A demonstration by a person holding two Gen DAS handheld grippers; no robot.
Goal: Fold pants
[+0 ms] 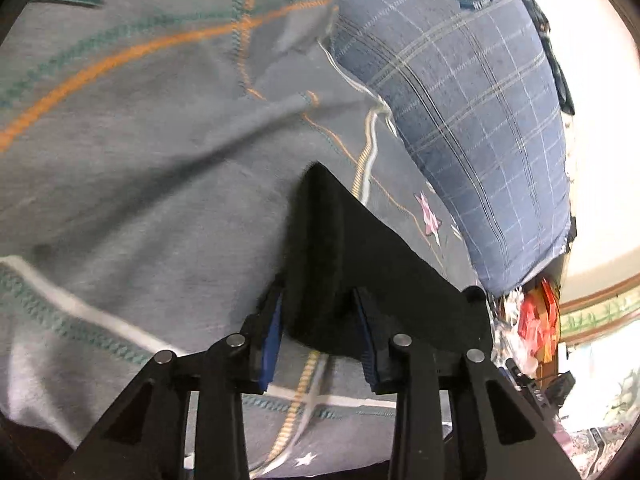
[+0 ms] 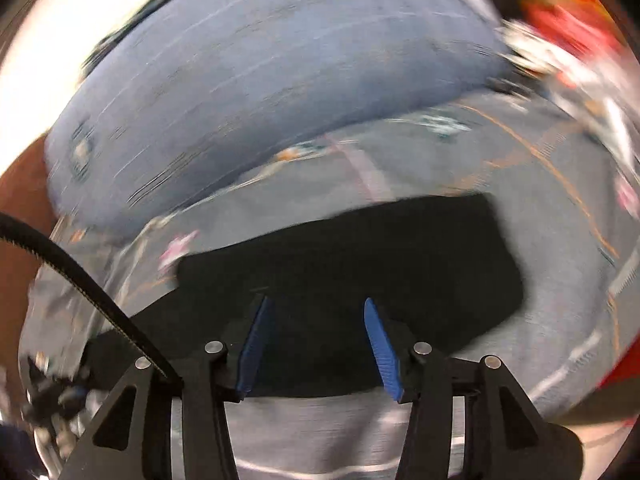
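The black pants [image 1: 360, 264] lie on a grey patterned bedsheet [image 1: 160, 160]. In the left wrist view a raised fold of the black cloth sits between the blue pads of my left gripper [image 1: 320, 304], whose jaws stand fairly wide with the cloth bunched between them. In the right wrist view, which is motion-blurred, the pants [image 2: 360, 248] lie flat as a folded dark rectangle. My right gripper [image 2: 316, 308] is open just above their near edge, with nothing between its blue pads [image 2: 380, 344].
A blue plaid pillow [image 1: 460, 100] lies beyond the pants; it also shows in the right wrist view [image 2: 260, 80]. Red and white clutter [image 1: 536, 320] sits past the bed's edge. A black cable [image 2: 80, 280] crosses the right wrist view's left side.
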